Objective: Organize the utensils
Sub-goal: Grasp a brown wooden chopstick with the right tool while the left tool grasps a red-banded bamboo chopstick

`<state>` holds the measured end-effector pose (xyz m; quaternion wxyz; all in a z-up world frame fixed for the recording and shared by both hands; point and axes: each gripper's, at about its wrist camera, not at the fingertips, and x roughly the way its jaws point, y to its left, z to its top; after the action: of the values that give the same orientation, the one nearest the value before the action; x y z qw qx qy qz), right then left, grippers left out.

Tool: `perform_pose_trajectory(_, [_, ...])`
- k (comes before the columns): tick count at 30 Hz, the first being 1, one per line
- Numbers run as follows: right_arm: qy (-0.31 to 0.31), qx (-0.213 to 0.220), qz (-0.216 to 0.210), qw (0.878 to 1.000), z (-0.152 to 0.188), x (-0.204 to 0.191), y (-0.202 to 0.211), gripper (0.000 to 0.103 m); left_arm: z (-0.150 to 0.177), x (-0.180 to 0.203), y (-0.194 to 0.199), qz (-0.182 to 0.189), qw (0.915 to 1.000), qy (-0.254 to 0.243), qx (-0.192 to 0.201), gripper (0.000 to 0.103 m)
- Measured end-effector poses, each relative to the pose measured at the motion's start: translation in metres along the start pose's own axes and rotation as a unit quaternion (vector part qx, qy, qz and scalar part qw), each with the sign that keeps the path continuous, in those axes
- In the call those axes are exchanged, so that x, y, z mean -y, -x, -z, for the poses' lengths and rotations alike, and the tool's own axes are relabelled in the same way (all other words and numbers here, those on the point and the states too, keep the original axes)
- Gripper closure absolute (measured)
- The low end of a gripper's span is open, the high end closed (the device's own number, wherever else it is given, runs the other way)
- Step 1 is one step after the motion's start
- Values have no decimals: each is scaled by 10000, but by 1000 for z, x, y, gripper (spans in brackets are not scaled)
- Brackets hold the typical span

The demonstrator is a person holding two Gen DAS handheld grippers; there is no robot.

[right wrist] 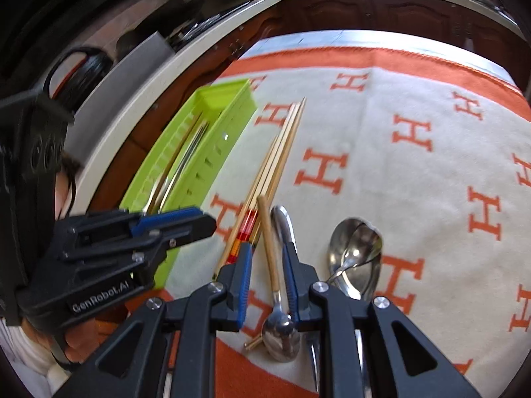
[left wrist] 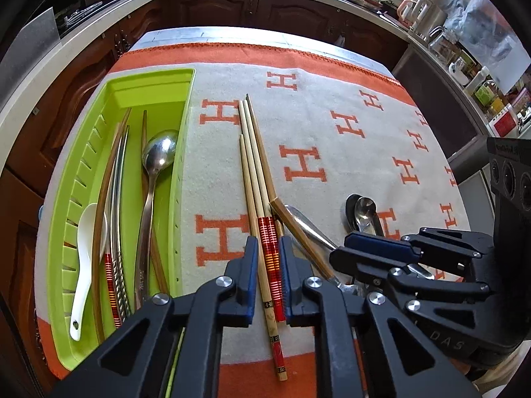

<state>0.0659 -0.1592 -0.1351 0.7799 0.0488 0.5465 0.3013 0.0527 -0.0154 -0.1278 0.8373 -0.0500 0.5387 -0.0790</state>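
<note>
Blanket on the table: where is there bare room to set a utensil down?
Free: the blanket beyond the chopsticks, out to its orange far border, and right of the nested spoons. Crowded: the near strip where chopsticks, spoons and both hand-held grippers bunch, and the green tray, already filled with cutlery.

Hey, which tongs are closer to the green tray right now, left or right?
Left. The left tongs straddle the red-banded chopsticks just beside the green tray. The right tongs sit farther out, around a gold-handled spoon, beyond those chopsticks.

Lime-green tray [left wrist: 186, 76], cream cloth [left wrist: 325, 76] with orange H letters, red-banded bamboo chopsticks [left wrist: 255, 179], blue-padded black fingers [left wrist: 247, 265].
</note>
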Motion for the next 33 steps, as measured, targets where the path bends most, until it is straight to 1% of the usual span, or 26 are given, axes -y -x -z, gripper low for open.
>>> perform_pose_trajectory(3, [146,-168,5,9998,7,-3,-12,84,3,1,-1,-3,10000,-38,-9,93])
perform_pose_trajectory(7, [360,-272,109,9989,11,-7,-23,84,4,-1,-2,8,10000,-4,-31,94])
perform_pose_trajectory(10, [621,-304,360,9970,13,-12,-32,85,5,-3,-3,51,10000,38,-46,94])
perform_pose_trajectory(11, [727,-223,437,9961,13,-14,-32,86,5,-4,-3,65,10000,53,-53,94])
perform_pose_trajectory(14, [1064,-78,828,9908,16,-22,-36,96,5,-5,-6,111,9998,110,-101,94])
perform_pose_trajectory(15, [1175,-22,951,9885,18,-24,-36,96,5,-6,-7,131,9998,129,-127,94])
perform_pose_trajectory(18, [1112,65,1188,9866,17,-23,-36,96,6,-6,-11,190,9995,159,-211,94])
perform_pose_trajectory(20, [869,86,1155,9895,15,-17,-34,96,6,-4,-15,201,9993,161,-256,94])
perform_pose_trajectory(24, [387,82,908,9951,10,1,-28,96,5,-6,-22,101,9991,261,-331,95])
perform_pose_trajectory(28, [243,116,811,9963,10,7,-22,96,4,-9,-31,9,9984,368,-422,97])
perform_pose_trajectory(33, [136,206,671,9974,9,10,-15,96,2,-4,-36,-116,9986,315,-416,97])
